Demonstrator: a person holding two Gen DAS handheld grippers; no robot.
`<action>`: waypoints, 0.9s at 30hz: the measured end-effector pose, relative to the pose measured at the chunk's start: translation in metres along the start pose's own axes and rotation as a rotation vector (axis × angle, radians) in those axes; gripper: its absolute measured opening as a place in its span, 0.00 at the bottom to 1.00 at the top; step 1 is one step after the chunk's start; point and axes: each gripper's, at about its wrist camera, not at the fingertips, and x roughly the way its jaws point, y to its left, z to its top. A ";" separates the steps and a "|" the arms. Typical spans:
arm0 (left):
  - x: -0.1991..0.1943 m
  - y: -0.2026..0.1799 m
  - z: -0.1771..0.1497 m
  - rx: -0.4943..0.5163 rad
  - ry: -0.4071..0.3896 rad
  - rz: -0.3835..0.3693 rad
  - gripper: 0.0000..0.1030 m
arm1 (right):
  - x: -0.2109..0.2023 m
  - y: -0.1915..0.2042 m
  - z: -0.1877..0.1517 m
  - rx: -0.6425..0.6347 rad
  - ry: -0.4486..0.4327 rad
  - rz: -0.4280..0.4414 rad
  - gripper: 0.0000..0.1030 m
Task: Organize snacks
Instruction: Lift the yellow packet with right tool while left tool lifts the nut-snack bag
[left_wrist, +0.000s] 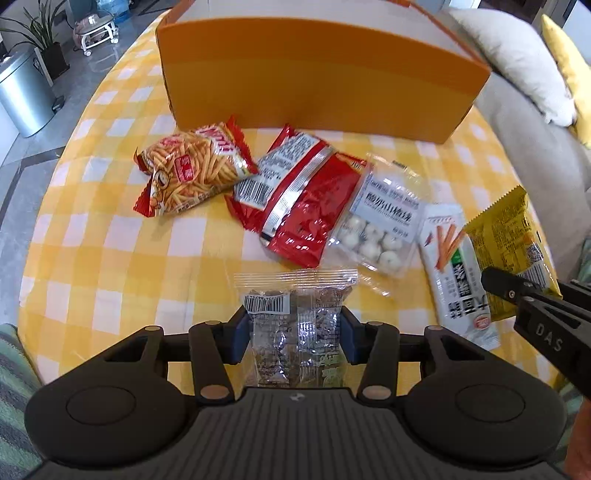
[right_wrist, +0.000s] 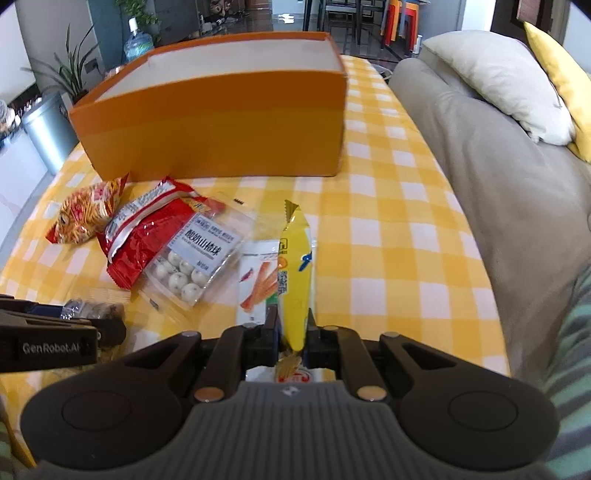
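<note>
Snacks lie scattered on the checked tablecloth (left_wrist: 110, 240). We find the right gripper (right_wrist: 293, 332) clamped tight on a yellow packet (right_wrist: 295, 273), raised on edge. The left gripper (left_wrist: 295, 325), about half open, has its pads against a clear packet (left_wrist: 295, 314) of dark sweets. Beyond lie red packets (left_wrist: 295, 199) and the orange box (left_wrist: 314, 74).

Surface under yellow-and-white checked cloth (right_wrist: 399, 206). Grey sofa (right_wrist: 491, 192) along its right edge, carrying a cream cushion (right_wrist: 491, 77) and a yellow cushion (right_wrist: 554, 74). Glossy grey tiled floor (left_wrist: 22, 177). Silver pedal bin (left_wrist: 22, 96), potted plant (left_wrist: 40, 33), water bottle (right_wrist: 138, 42) at left. Daylight, bright.
</note>
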 end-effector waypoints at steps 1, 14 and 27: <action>-0.003 -0.001 0.000 0.002 -0.009 -0.007 0.52 | -0.004 -0.004 0.001 0.021 -0.006 0.014 0.06; -0.053 -0.005 0.011 0.007 -0.194 -0.104 0.46 | -0.039 -0.015 0.010 0.114 -0.099 0.146 0.06; -0.094 -0.001 0.070 0.033 -0.305 -0.147 0.45 | -0.075 -0.010 0.065 0.077 -0.208 0.211 0.06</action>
